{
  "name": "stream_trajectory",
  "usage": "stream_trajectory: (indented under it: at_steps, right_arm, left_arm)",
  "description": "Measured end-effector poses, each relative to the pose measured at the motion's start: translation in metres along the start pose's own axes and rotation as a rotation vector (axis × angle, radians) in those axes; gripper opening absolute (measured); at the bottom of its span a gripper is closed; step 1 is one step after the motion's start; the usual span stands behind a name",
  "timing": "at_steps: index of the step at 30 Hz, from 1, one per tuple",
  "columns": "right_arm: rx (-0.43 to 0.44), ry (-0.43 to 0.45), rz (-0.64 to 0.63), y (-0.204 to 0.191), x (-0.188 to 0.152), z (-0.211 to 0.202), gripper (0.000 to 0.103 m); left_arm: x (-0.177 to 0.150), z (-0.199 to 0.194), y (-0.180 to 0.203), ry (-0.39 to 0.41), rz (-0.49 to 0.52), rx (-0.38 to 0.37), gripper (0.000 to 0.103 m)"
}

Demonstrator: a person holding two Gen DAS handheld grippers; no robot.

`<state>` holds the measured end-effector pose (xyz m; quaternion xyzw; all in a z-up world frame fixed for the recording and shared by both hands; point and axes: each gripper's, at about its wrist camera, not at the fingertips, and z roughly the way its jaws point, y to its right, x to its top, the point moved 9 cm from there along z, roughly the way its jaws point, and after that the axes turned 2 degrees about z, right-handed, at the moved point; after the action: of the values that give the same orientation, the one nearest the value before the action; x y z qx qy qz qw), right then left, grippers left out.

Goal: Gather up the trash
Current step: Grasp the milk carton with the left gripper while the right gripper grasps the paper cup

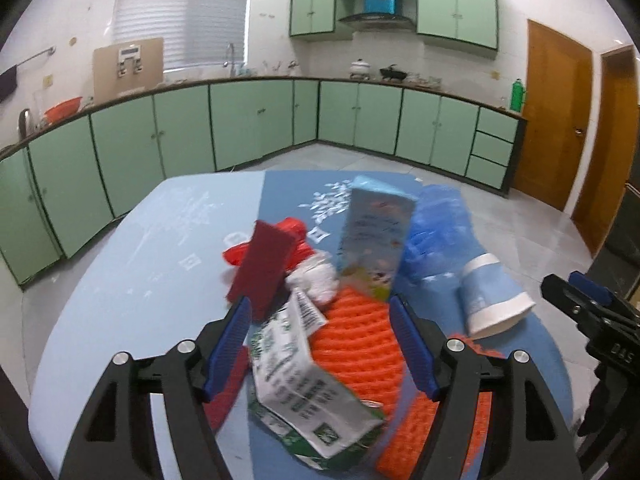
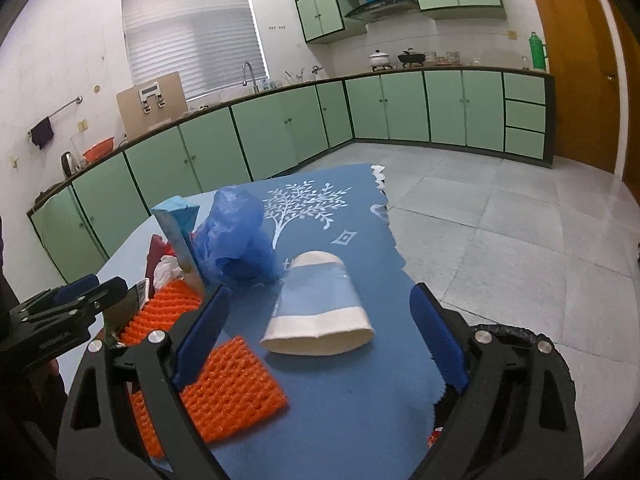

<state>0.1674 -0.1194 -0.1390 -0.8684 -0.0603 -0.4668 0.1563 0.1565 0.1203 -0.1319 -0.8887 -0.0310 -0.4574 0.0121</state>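
Observation:
In the left wrist view a heap of trash lies on the blue mat (image 1: 288,184). It holds a crushed white-and-green carton (image 1: 296,376), an orange foam net (image 1: 360,344), a dark red box (image 1: 262,268), a red bag (image 1: 290,228), crumpled white paper (image 1: 318,280), an upright pale blue carton (image 1: 372,236) and a blue plastic bag (image 1: 436,232). My left gripper (image 1: 318,308) is open over the crushed carton, pads apart from it. My right gripper (image 2: 320,294) is open, and a paper cup (image 2: 320,308) lies on its side between the fingers, untouched.
The mat's torn right edge (image 2: 396,248) runs along the table edge, with tiled floor (image 2: 500,232) beyond. A second piece of orange net (image 2: 232,384) lies by my right gripper's left finger. A black rounded rim (image 2: 520,332) shows low right. Green cabinets line the far walls.

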Motion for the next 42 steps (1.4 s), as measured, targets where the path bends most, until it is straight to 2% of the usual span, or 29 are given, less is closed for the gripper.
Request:
stream_trajectory:
  at_steps: [10,19,20,22,24,25,30,33,42]
  right_arm:
    - [-0.007,-0.033,-0.014,-0.004,-0.006,0.015,0.088]
    - [-0.005,-0.066,-0.034,-0.007,-0.010,0.029,0.088]
    - [-0.008,-0.072,-0.037,-0.007,-0.011,0.032,0.088]
    - [-0.011,-0.082,-0.040,-0.007,-0.012,0.037,0.088]
    - [-0.010,-0.086,-0.040,-0.007,-0.012,0.040,0.088]
    - [-0.011,-0.088,-0.043,-0.008,-0.012,0.041,0.088]
    - [-0.016,-0.101,-0.054,-0.007,-0.013,0.044,0.088]
    - [-0.017,-0.108,-0.053,-0.006,-0.013,0.045,0.088]
    - [-0.031,-0.133,-0.061,-0.006,-0.010,0.052,0.089]
  left_arm:
    - [-0.029,0.016,-0.017,-0.085,-0.040,0.038,0.070]
    - [-0.033,0.016,-0.037,-0.100,-0.115,0.035,0.070]
    - [-0.035,0.016,-0.038,-0.104,-0.121,0.030,0.068]
    - [-0.036,0.018,-0.034,-0.110,-0.125,-0.005,0.057]
    - [-0.035,0.020,-0.032,-0.107,-0.128,-0.037,0.037]
    - [-0.035,0.021,-0.030,-0.111,-0.128,-0.051,0.031]
    - [-0.034,0.020,-0.031,-0.101,-0.130,-0.046,0.028]
    - [-0.029,0.016,-0.031,-0.078,-0.135,-0.049,0.018]
    - [0.002,-0.002,-0.024,0.019,-0.117,-0.050,0.017]
